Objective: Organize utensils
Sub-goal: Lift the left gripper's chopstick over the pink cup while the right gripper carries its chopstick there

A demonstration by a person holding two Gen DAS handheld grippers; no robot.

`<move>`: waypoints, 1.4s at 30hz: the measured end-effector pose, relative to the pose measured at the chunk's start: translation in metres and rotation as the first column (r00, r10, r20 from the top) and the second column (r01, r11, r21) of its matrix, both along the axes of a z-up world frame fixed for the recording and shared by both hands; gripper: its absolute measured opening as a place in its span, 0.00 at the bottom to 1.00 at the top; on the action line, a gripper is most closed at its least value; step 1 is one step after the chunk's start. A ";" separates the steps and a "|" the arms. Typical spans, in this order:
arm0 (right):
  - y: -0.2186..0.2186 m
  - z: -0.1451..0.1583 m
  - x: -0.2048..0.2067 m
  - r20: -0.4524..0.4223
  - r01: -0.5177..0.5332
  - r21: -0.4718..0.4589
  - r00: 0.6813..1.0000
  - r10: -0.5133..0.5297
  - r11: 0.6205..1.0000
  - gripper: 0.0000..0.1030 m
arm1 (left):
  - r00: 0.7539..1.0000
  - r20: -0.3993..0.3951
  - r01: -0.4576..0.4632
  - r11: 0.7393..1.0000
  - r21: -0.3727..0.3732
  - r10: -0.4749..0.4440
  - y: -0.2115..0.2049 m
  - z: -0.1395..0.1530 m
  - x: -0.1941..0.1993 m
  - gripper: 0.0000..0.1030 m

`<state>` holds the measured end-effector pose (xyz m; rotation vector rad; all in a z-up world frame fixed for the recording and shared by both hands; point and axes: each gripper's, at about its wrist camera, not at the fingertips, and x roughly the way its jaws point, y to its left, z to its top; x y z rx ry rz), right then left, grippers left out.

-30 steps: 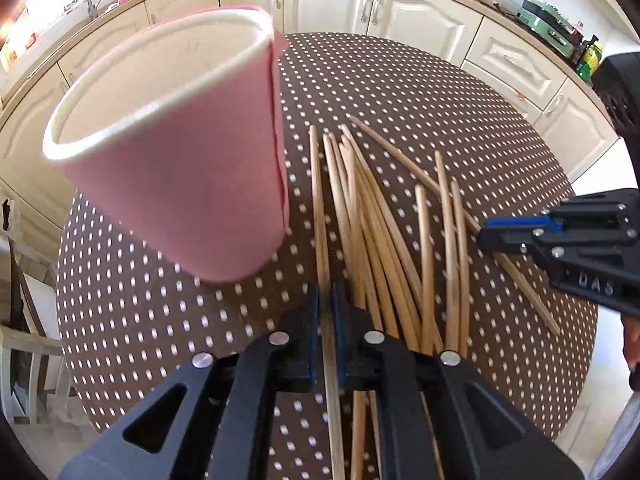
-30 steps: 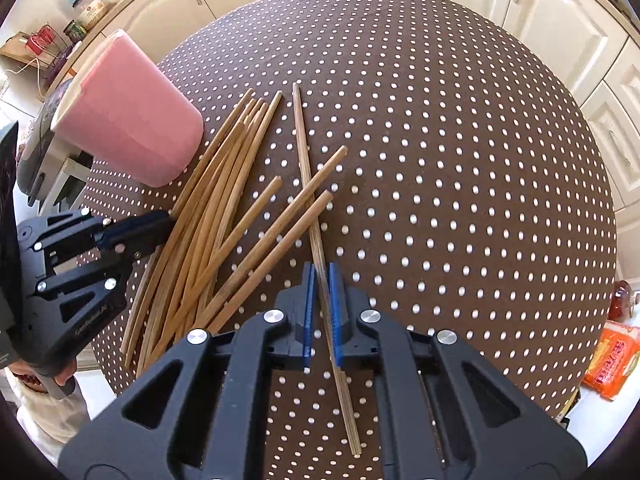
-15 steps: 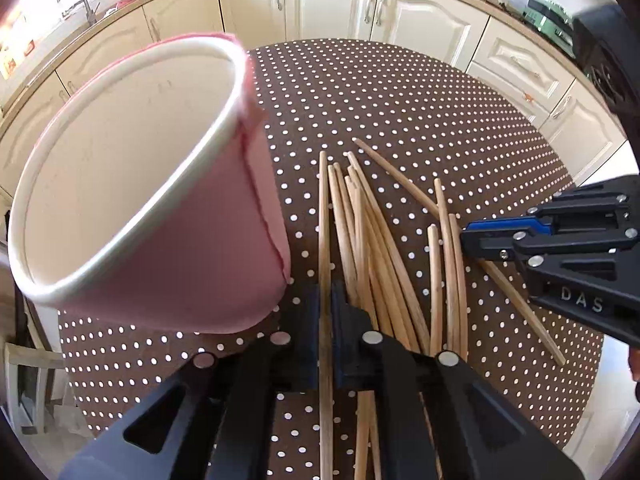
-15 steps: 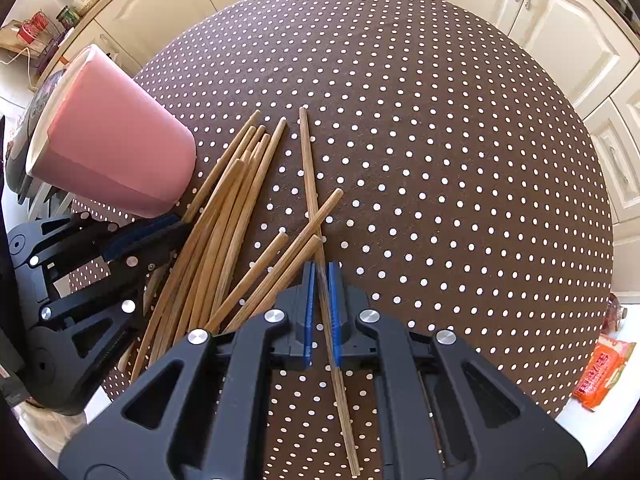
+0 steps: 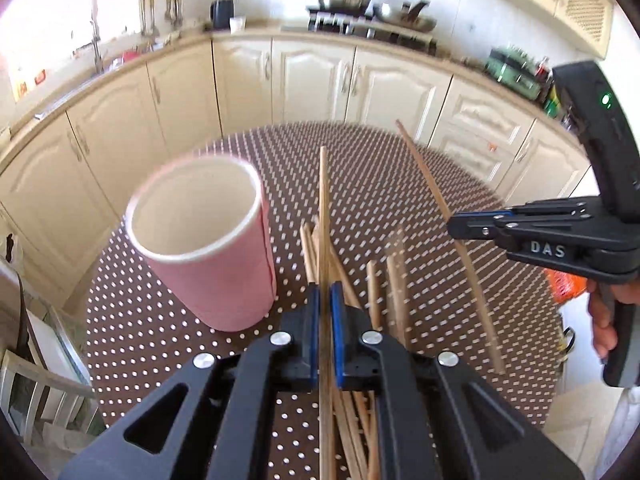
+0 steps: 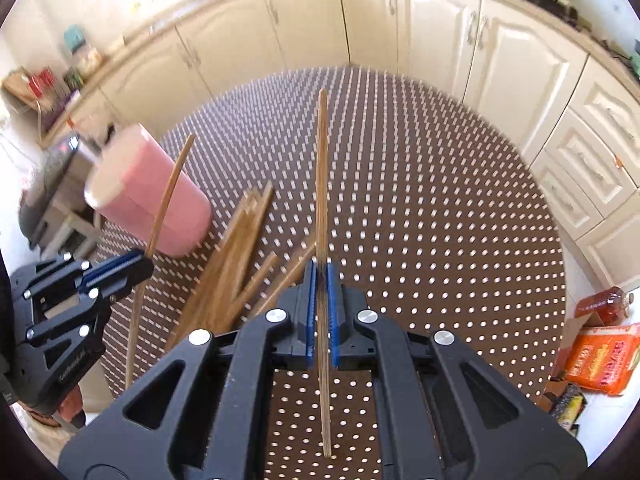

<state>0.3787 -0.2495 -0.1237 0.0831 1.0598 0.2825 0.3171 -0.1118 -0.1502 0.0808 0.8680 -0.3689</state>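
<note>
My left gripper (image 5: 325, 300) is shut on a wooden chopstick (image 5: 323, 208), lifted off the table and pointing forward. It also shows in the right wrist view (image 6: 138, 266), holding that chopstick (image 6: 166, 204) in front of the pink cup. My right gripper (image 6: 321, 280) is shut on another chopstick (image 6: 321, 176), raised above the table; it shows in the left wrist view (image 5: 454, 224) with its chopstick (image 5: 424, 172). A pink paper cup (image 5: 208, 248) stands upright and empty, left of the left gripper; it also shows in the right wrist view (image 6: 148, 196). Several loose chopsticks (image 6: 236, 256) lie on the table.
The round table (image 6: 420, 220) has a brown cloth with white dots. Cream kitchen cabinets (image 5: 312, 80) run behind it. An orange packet (image 6: 600, 360) lies on the floor at the right. A white chair (image 5: 36, 380) stands at the left.
Both grippers have lifted and tilted up, each raising its chopstick off the table. The cup now looks smaller and farther from the left gripper.
</note>
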 end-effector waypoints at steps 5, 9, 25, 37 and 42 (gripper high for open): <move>-0.002 0.031 -0.018 0.109 0.007 0.033 0.994 -0.010 0.999 0.06 | 0.994 0.113 0.005 0.998 -0.062 0.002 0.021 0.032 -0.029 0.06; 0.012 0.058 -0.031 0.200 -0.027 0.063 0.980 0.014 0.998 0.06 | 0.976 0.214 -0.002 0.992 -0.125 0.028 0.038 0.053 -0.044 0.06; 0.074 0.156 -0.042 0.412 -0.161 0.104 0.905 0.105 0.982 0.06 | 0.800 0.519 -0.124 0.930 -0.346 0.300 0.093 0.133 -0.014 0.06; 0.113 0.135 -0.008 0.350 -0.192 0.079 0.924 0.153 0.978 0.06 | 0.759 0.556 -0.175 0.929 -0.327 0.339 0.092 0.117 0.025 0.06; 0.117 0.116 -0.003 0.303 -0.190 0.064 0.939 0.162 0.980 0.06 | 0.787 0.523 -0.191 0.935 -0.299 0.328 0.092 0.091 0.031 0.06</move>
